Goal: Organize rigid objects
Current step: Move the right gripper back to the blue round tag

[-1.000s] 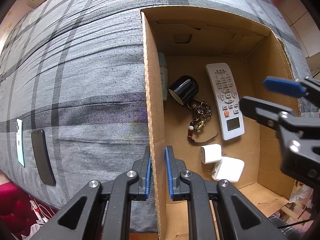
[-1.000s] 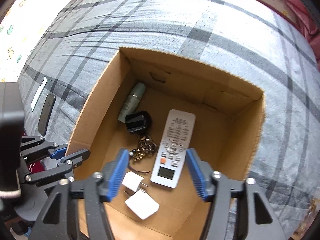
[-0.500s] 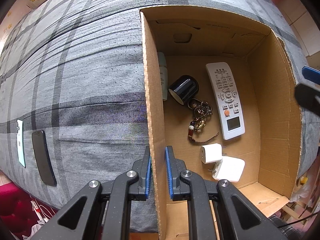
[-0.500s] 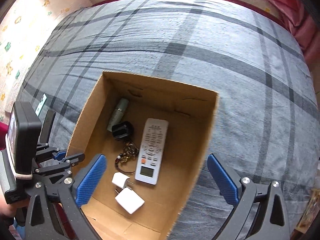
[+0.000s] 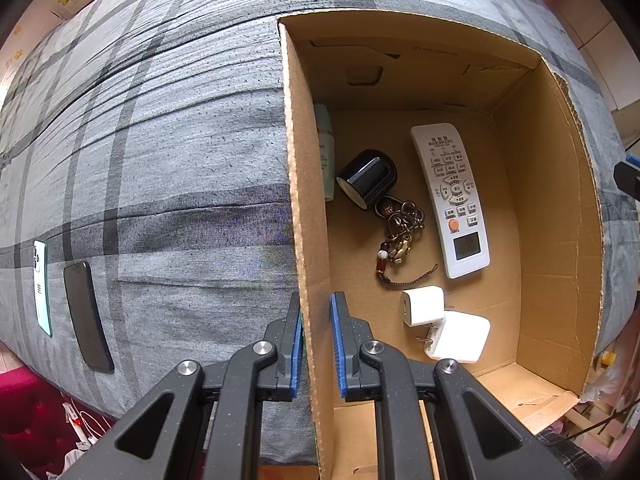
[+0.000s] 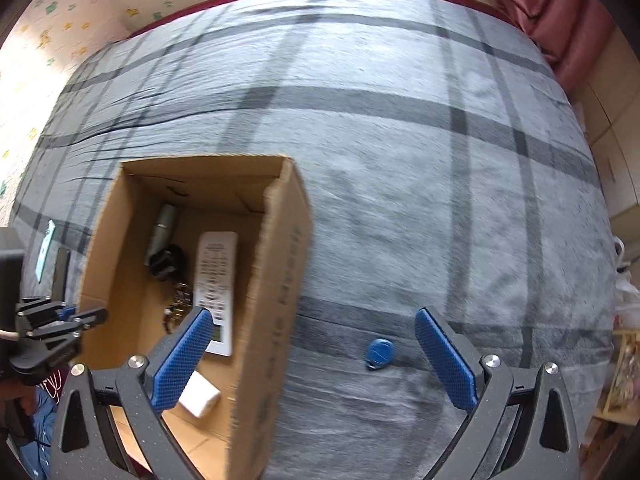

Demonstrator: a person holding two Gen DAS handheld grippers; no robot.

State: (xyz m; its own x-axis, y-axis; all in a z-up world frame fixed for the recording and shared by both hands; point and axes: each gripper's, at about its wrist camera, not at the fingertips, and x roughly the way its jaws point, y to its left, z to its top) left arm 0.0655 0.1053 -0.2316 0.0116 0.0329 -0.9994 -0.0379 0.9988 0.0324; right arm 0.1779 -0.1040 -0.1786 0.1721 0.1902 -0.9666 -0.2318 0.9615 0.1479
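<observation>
An open cardboard box (image 5: 552,208) (image 6: 276,264) lies on a grey plaid bedspread. Inside it are a white remote (image 5: 450,196) (image 6: 214,276), a black round cap (image 5: 368,178), a pale green bottle (image 5: 326,152), a bunch of keys with beads (image 5: 398,240) and two white chargers (image 5: 444,322). My left gripper (image 5: 316,344) is shut on the box's left wall, pointing down. My right gripper (image 6: 314,354) hangs wide open over the box's right wall and the bedspread, nothing between its fingers. A small blue fob (image 6: 379,353) lies on the cover under the right gripper's span.
Two phones, one pale green (image 5: 42,286) and one black (image 5: 86,316), lie on the bedspread left of the box. The bed's near edge drops to red fabric and cables (image 5: 60,412). Pink curtains (image 6: 552,12) hang at the far right.
My right gripper opened wide and swung right, from above the remote inside the box to over the box's right wall and the bedspread. The blue fob came into view. The left gripper stayed put.
</observation>
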